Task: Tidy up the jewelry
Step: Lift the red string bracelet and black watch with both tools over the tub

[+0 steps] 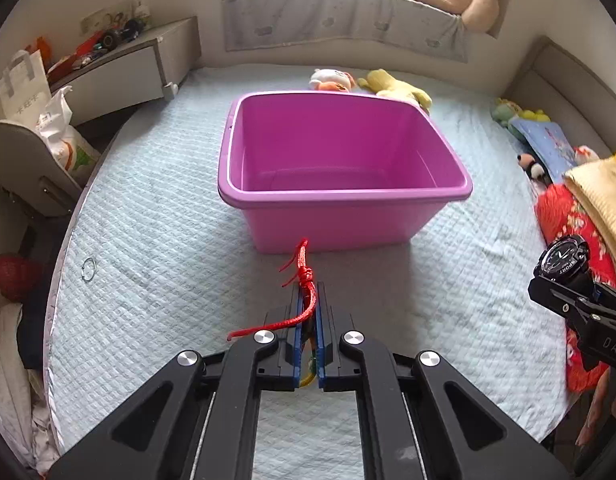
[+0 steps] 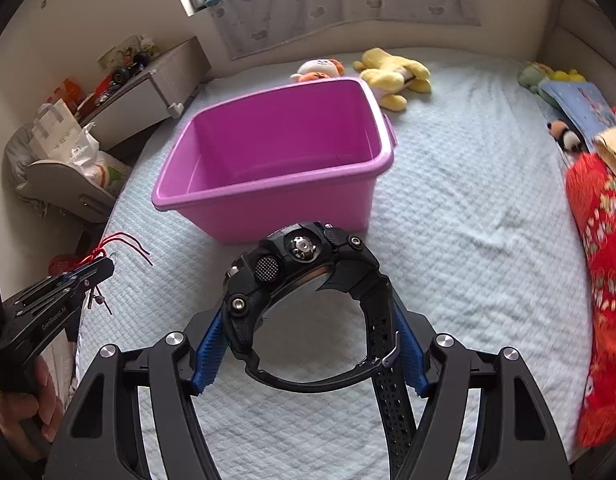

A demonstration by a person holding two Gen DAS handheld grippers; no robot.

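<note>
Left tongs (image 1: 308, 296) were clamped on 1 red cord bracelet (image 1: 304, 276); right tongs (image 2: 308, 344) gripped 1 black watch (image 2: 304, 272) by its strap, both held above the bed (image 1: 168, 240), approx. level w/ bin front. 1 ring (image 1: 88, 269) lay on the bed. 1 pink bin (image 1: 344, 188) beyond appeared empty: 0 stowed, 3 left.

We see a pale blue quilted bed cover (image 1: 156, 220) with soft toys at its far edge — a yellow plush (image 2: 394, 74) beside an orange-and-white one (image 2: 318, 69). A red patterned cushion (image 2: 602, 240) lies at the right, near a small panda toy (image 2: 564, 136). White bags (image 1: 32, 96) lean by a grey cabinet (image 1: 124, 68) — left of the bed.
</note>
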